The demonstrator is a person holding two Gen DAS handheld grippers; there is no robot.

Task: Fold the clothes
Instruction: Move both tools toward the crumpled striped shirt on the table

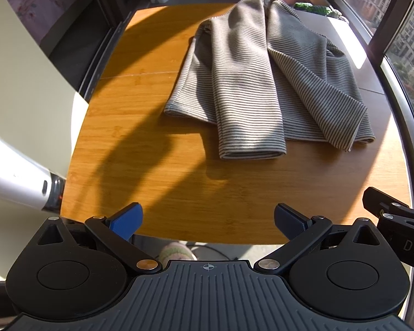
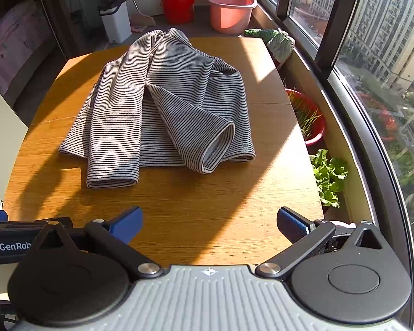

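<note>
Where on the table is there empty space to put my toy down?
The wooden table is bare along its near edge, between the striped garment and the two open hand-held grippers. There is also a bare strip on its left side and one on the window side. The middle and far part is covered by the garment.

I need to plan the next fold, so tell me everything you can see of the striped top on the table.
The striped top is a soft knit with thin dark and pale stripes. It lies partly folded on the wooden table, both sleeves drawn in over the body and pointing toward the near edge. The left sleeve lies flat; the right one bulges, its cuff gaping open. The collar end points toward the far edge. Sun and shadow cross it. Only the table touches it; both grippers are clear of it.
</note>
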